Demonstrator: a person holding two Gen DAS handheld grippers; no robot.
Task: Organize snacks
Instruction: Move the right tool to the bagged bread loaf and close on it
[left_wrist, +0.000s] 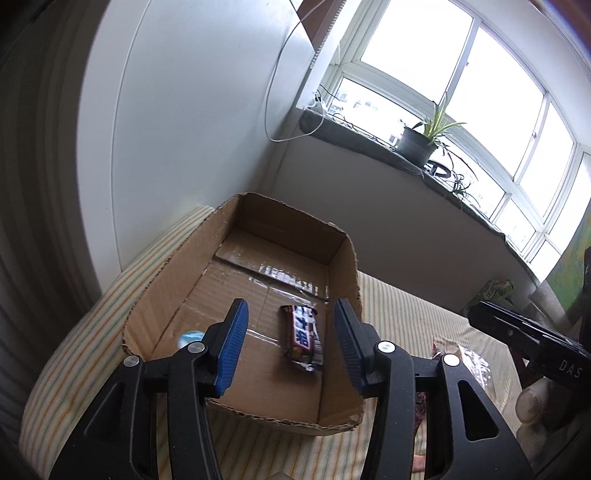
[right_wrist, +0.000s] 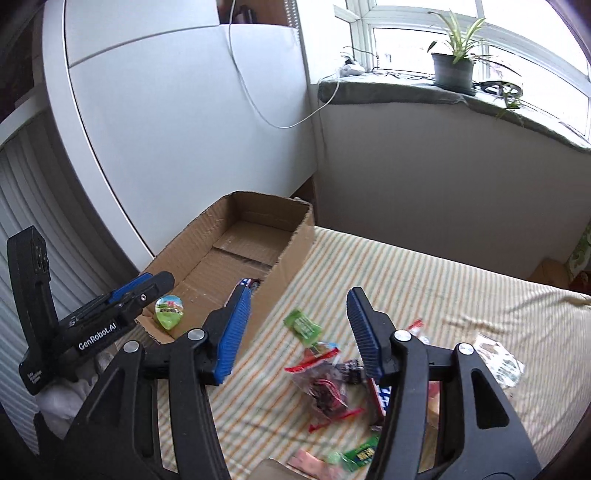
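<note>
An open cardboard box (left_wrist: 343, 258) stands on the striped bed cover. On its floor lies a brown chocolate bar (left_wrist: 301, 338) with white and blue lettering. My left gripper (left_wrist: 291, 345) hangs open over the bar, its blue pads (left_wrist: 232, 347) apart on either side and not touching it. A green jelly cup (right_wrist: 170, 312) sits in the box's near corner. My right gripper (right_wrist: 299, 332) is open and empty above a loose pile of snacks: a green packet (right_wrist: 303, 326), a clear red-trimmed bag (right_wrist: 325, 387) and several others. The left gripper (right_wrist: 157, 282) shows at the box's near end.
A white wardrobe (right_wrist: 177, 122) rises behind the box, with a white cable (right_wrist: 258, 114) hanging down it. A grey sill (right_wrist: 406, 88) carries a potted plant (right_wrist: 453, 70). The striped cover (right_wrist: 424, 280) stretches to the right. A gloved hand (left_wrist: 535, 406) holds the right gripper (left_wrist: 484, 314).
</note>
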